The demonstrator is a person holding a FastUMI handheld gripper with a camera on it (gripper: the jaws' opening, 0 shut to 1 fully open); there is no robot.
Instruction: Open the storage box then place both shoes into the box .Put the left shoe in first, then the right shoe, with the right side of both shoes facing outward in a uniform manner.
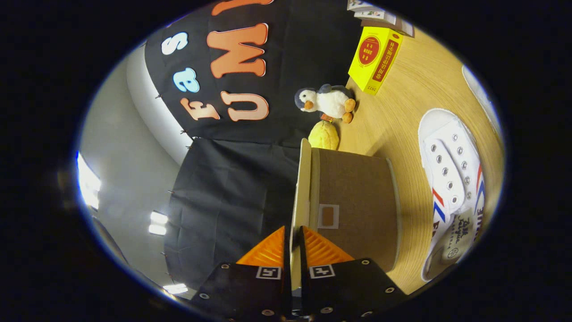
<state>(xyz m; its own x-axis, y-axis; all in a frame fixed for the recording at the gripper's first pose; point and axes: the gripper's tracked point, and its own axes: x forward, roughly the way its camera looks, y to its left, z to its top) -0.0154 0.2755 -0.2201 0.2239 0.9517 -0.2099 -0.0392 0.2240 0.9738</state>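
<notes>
The white shoe [451, 179] is cut off at the side, so its toe is hidden. The small boxes [380, 15] behind the yellow box [374, 58] are cut off too.

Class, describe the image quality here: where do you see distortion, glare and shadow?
Gripper view: fisheye bends the table and box; bright ceiling lights glare; a shadow falls beside the box; fingers pinching the lid look sharp.

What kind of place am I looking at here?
Probably a staged recording booth, not a home: black cloth wall, a wooden table set with a plush penguin, yellow carton and white shoe. The gripper fingers pinch the brown storage box's lid.
</notes>
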